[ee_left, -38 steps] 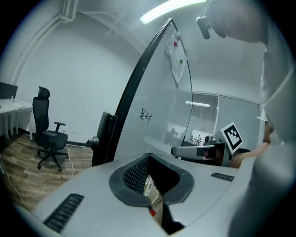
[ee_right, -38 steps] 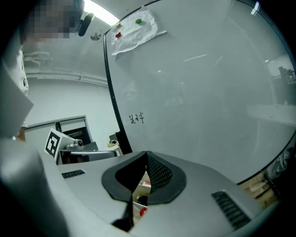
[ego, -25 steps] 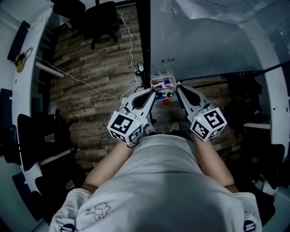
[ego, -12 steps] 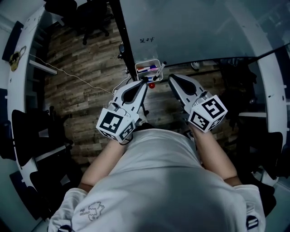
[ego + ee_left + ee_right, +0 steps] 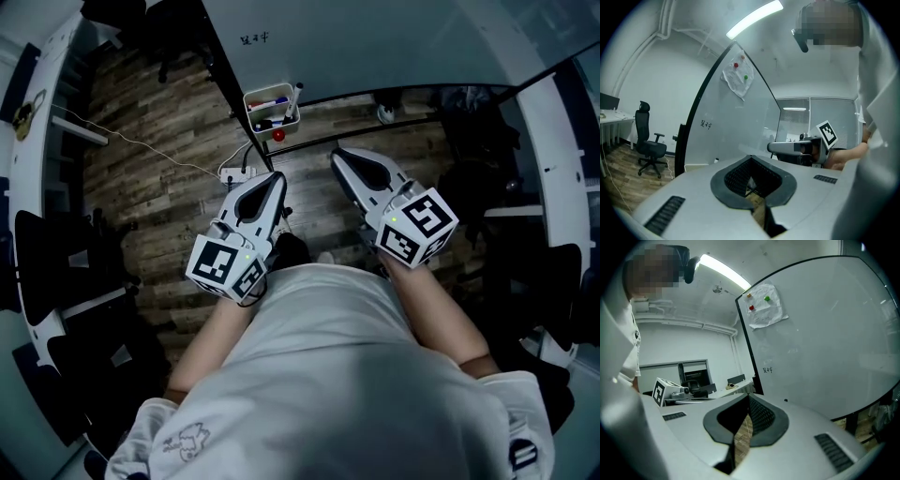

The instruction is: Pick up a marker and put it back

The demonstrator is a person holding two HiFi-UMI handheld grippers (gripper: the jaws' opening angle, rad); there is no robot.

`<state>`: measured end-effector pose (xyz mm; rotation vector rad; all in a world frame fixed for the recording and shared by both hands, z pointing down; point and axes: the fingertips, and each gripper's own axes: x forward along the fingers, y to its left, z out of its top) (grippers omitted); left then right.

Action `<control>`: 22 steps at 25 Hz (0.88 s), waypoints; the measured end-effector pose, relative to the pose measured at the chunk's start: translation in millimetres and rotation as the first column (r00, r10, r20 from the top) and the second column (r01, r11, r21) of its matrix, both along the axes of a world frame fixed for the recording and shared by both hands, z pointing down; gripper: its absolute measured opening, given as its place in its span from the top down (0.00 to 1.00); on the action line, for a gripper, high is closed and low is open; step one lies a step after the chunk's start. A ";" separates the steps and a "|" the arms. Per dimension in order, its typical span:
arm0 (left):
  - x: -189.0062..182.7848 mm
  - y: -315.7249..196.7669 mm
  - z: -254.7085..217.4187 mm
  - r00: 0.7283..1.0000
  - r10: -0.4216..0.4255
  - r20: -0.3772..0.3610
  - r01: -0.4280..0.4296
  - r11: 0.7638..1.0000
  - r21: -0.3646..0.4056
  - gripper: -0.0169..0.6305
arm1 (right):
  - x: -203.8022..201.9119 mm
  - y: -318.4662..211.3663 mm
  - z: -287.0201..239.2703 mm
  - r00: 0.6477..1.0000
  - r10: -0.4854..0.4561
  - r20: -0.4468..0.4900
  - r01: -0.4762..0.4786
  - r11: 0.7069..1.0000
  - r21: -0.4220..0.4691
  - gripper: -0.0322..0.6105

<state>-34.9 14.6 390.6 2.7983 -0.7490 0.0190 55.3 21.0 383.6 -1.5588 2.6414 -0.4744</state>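
Markers lie in tray under whiteboard; chair left.

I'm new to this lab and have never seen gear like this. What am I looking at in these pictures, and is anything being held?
A person holds a handheld two-finger gripper in each hand. The head view comes from a camera on their head, looking down at the left gripper, the right gripper and the wooden floor. Ahead stands a whiteboard with a small tray of markers. The two gripper views come from cameras riding on each gripper. On both, the fingers are closed together, holding nothing.
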 end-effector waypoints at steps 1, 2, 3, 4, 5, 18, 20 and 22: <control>0.7 10.5 0.4 1.000 -0.003 0.001 0.003 1.000 -0.007 0.97 | 0.1 9.2 -0.2 1.000 -0.004 0.001 0.004 1.000 0.001 0.93; 1.2 20.6 0.9 1.000 -0.005 0.001 0.005 1.000 -0.011 0.97 | 0.5 18.2 -0.6 1.000 -0.008 0.001 0.008 1.000 0.002 0.93; 1.6 30.1 1.3 1.000 -0.007 0.000 0.007 1.000 -0.012 0.97 | 1.1 26.8 -1.1 1.000 -0.010 0.001 0.010 1.000 0.003 0.93; 1.6 39.1 1.6 1.000 -0.007 0.000 0.007 1.000 -0.013 0.97 | 1.8 34.9 -1.6 1.000 -0.011 0.001 0.011 1.000 0.005 0.93; 1.1 47.6 2.4 1.000 -0.007 -0.001 0.007 1.000 -0.012 0.97 | 2.2 42.5 -2.0 1.000 -0.012 0.000 0.012 1.000 0.008 0.93; -18.5 98.2 2.1 1.000 0.030 -0.008 -0.030 1.000 -0.008 0.97 | -29.3 95.5 -4.3 1.000 0.008 -0.010 -0.008 1.000 0.019 0.93; -23.6 99.7 -1.9 0.999 0.041 -0.011 -0.041 0.999 -0.002 0.97 | -35.8 98.9 -6.5 1.000 0.019 -0.014 -0.019 1.000 0.022 0.93; -30.3 99.4 -7.4 0.999 0.050 -0.016 -0.050 0.999 0.003 0.97 | -43.1 101.7 -9.1 0.999 0.033 -0.013 -0.032 0.999 0.025 0.93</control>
